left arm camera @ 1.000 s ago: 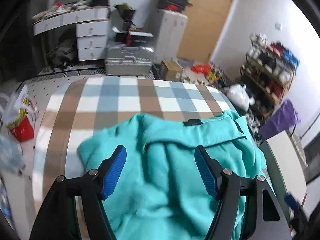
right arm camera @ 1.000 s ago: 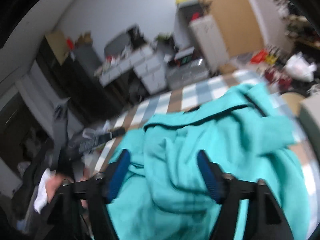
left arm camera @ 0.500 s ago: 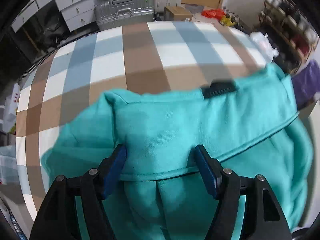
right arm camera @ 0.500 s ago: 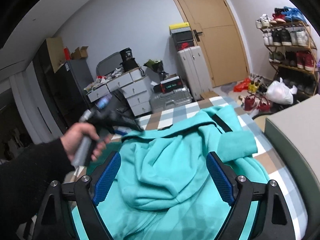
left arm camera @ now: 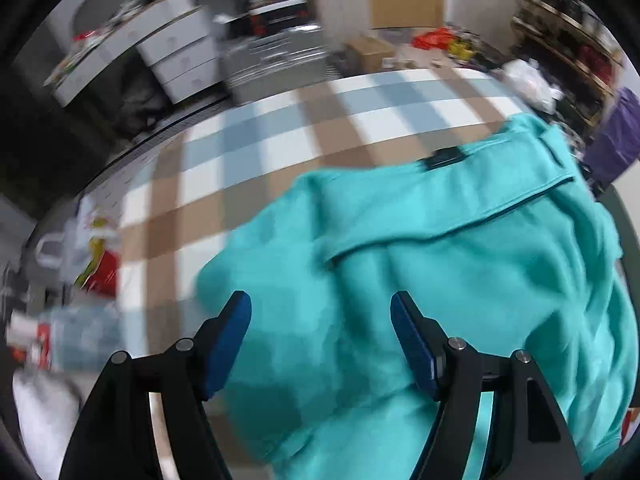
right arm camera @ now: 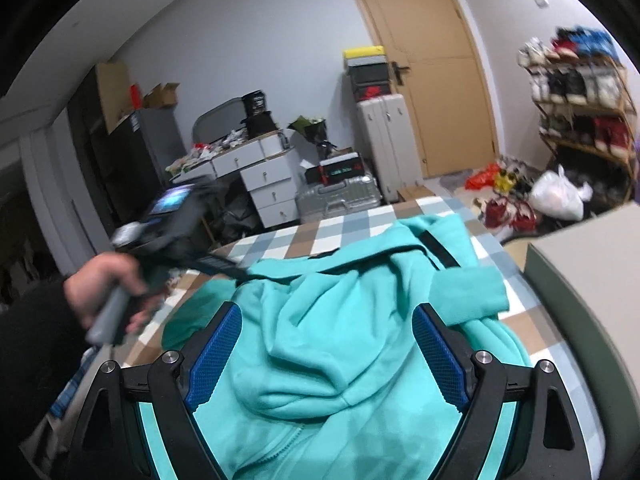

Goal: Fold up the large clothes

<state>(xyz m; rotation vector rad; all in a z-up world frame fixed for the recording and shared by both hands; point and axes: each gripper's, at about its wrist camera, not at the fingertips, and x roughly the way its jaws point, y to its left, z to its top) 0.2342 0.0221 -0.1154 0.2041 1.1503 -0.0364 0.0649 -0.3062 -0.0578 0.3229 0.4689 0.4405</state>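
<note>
A teal hooded garment [left arm camera: 440, 248] lies rumpled on a bed with a brown, blue and white checked cover [left arm camera: 280, 152]. A small black tab [left arm camera: 444, 157] sits at its far edge. My left gripper [left arm camera: 320, 316] hovers over the near left part of the cloth, blue pads apart and gripping nothing. In the right wrist view the garment [right arm camera: 340, 320] fills the middle, with a sleeve cuff [right arm camera: 468, 296] on the right. My right gripper [right arm camera: 326, 332] stands wide open above it. A hand [right arm camera: 104, 284] holds the blurred left tool at the cloth's left edge.
A grey-green padded panel [right arm camera: 580, 280] borders the bed on the right. Beyond the bed stand a silver suitcase [right arm camera: 340, 196], white drawers [right arm camera: 268, 184], a shoe rack [right arm camera: 580, 100] and floor clutter. A red bag [left arm camera: 104, 272] sits left of the bed.
The left gripper dipped close over the garment's folded edge, then swung back and rolled. The right jaws opened wider and that view steadied. The hand with the left tool sank toward the cloth.
</note>
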